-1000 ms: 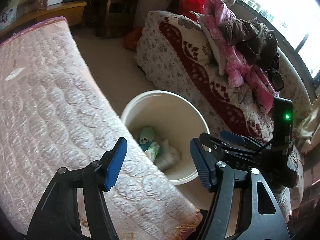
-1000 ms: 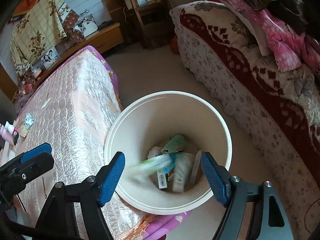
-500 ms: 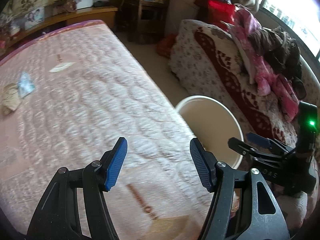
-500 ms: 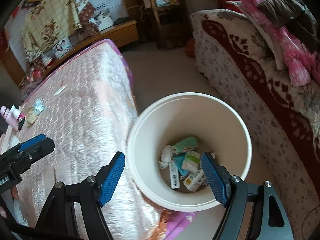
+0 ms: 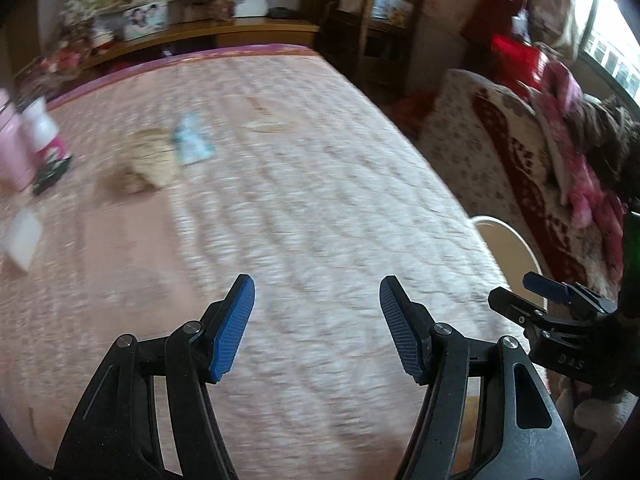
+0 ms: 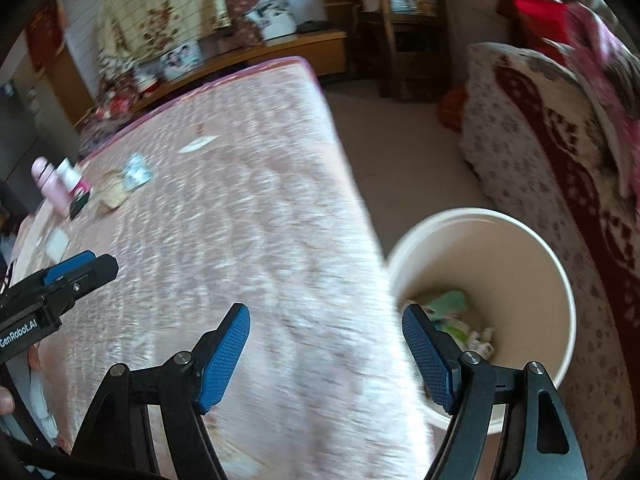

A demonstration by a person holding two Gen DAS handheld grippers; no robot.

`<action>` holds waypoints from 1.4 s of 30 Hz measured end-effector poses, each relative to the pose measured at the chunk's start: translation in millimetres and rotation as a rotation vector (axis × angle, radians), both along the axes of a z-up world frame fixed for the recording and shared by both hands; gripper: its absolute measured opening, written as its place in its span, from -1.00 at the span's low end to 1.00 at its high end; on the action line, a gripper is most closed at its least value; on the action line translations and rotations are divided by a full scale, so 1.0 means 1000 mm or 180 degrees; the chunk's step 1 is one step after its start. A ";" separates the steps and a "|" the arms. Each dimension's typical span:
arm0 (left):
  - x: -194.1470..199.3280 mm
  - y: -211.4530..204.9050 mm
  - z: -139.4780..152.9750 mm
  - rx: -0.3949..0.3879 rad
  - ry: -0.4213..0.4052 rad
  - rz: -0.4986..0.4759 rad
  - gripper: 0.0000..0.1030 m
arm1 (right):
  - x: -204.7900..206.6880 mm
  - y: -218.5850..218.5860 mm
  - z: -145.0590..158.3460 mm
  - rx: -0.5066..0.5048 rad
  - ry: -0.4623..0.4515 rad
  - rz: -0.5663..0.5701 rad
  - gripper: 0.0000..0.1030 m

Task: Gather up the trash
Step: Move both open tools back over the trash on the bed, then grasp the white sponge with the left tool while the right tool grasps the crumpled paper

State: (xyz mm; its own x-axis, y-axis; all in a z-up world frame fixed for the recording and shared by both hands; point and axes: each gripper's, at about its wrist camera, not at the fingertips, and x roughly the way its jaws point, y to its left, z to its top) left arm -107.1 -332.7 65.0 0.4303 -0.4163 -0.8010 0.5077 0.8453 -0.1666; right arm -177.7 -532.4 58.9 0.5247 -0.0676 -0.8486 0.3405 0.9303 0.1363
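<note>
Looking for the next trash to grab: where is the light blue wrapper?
The light blue wrapper lies far across the pink bed, upper left in both wrist views, beside a tan crumpled piece and right of the pink bottles.

**Two markings on the grippers**

In the right wrist view, the black body of the left gripper [image 6: 60,280], at the left edge, carries white lettering that reads "GenRobot.AI", its first letter partly cut off by the frame

In the left wrist view, the black body of the right gripper [image 5: 532,296], at the right edge, shows embossed characters that read roughly "D4S"; they are faint and the middle one is uncertain

Print on the wrappers and bottles on the bed is too blurred to read
</note>
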 end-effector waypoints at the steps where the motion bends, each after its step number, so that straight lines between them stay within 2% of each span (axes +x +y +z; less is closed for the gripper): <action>1: 0.003 0.009 -0.001 0.0008 -0.0002 0.0040 0.24 | 0.004 0.005 -0.001 0.0000 0.0007 0.0030 0.48; 15: 0.055 0.145 0.001 0.0000 0.0074 0.0660 0.24 | 0.084 0.108 -0.016 0.0116 0.0099 0.0673 0.48; 19: 0.079 0.185 0.008 0.0001 0.0065 0.0857 0.24 | 0.107 0.125 -0.016 0.0184 0.0071 0.0781 0.48; 24: 0.105 0.217 0.009 0.0069 0.0016 0.1023 0.24 | 0.149 0.148 -0.017 0.0309 0.0050 0.0965 0.49; 32: 0.134 0.230 -0.007 0.0181 0.0050 0.1074 0.24 | 0.213 0.188 0.000 0.0238 -0.0123 0.1233 0.49; 35: 0.141 0.229 -0.013 0.0199 0.0088 0.1044 0.24 | 0.239 0.205 0.004 0.0115 -0.0218 0.1379 0.49; 39: 0.149 0.229 -0.019 0.0185 0.0105 0.1007 0.24 | 0.274 0.228 -0.006 -0.0202 -0.0149 0.1500 0.48; 41: 0.152 0.228 -0.022 0.0191 0.0120 0.0971 0.22 | 0.286 0.234 -0.015 -0.0359 -0.0074 0.1535 0.32; 42: 0.152 0.228 -0.024 0.0191 0.0129 0.0958 0.09 | 0.291 0.236 -0.022 -0.0430 -0.0023 0.1543 0.05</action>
State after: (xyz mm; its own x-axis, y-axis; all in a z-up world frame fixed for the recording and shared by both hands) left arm 45.2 -104.5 40.7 0.4943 -0.2265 -0.8393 0.2271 0.9656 -0.1268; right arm 113.4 -296.1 37.1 0.5287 0.0765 -0.8453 -0.1359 0.9907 0.0046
